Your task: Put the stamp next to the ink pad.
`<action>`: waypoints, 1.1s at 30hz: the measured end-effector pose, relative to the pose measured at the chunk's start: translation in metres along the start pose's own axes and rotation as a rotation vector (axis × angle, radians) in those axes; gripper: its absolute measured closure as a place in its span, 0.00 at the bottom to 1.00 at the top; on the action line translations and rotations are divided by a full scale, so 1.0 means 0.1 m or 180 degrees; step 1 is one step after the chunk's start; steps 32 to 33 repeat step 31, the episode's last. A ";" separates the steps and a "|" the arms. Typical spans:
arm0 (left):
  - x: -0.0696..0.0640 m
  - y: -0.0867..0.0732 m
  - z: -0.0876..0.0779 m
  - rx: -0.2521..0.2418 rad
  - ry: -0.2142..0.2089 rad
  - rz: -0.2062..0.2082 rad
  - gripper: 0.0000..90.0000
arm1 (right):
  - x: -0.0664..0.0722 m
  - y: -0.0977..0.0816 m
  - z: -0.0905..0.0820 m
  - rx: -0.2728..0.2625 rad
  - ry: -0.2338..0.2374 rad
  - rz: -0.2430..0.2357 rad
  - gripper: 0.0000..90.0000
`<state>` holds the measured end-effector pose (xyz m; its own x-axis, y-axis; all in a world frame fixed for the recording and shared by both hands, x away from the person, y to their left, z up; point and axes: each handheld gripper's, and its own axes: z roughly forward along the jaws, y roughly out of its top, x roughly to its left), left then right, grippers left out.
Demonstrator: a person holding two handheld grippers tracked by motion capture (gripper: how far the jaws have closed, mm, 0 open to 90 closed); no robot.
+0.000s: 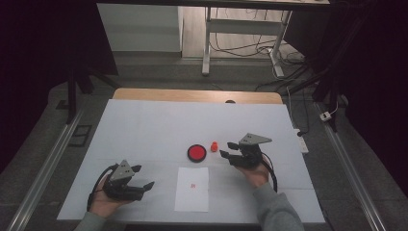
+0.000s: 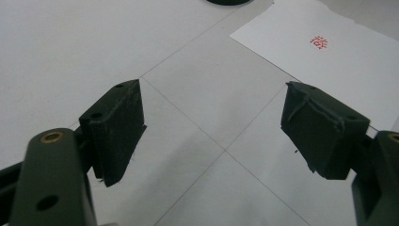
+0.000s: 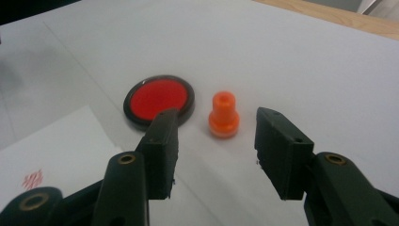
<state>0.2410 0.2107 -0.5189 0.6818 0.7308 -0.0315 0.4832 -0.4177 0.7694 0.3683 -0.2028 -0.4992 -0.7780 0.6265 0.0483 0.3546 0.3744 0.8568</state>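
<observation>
A small orange stamp (image 1: 214,146) stands upright on the white table cover, just right of a round black ink pad (image 1: 197,153) with a red face. My right gripper (image 1: 227,149) is open right beside the stamp. In the right gripper view the stamp (image 3: 223,115) stands just beyond the jaw tips of that gripper (image 3: 214,112), untouched, with the ink pad (image 3: 157,99) to its left. A white sheet (image 1: 192,188) bearing a red stamp mark (image 1: 193,185) lies near the front edge. My left gripper (image 1: 143,176) rests open and empty left of the sheet; its own view shows its jaws (image 2: 212,88) wide over bare table.
The white cover (image 1: 144,125) spans the wooden table, whose far edge (image 1: 192,95) shows bare wood. Beyond it stand a desk frame and floor cables (image 1: 269,48). The sheet's corner (image 2: 339,66) and its red mark (image 2: 320,42) lie ahead of the left jaws.
</observation>
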 end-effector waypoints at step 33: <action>0.08 -0.04 -0.04 -0.0009 0.0052 -0.0065 0.24 | 0.04 -0.61 -0.99 -0.0043 -0.0114 -0.0094 0.50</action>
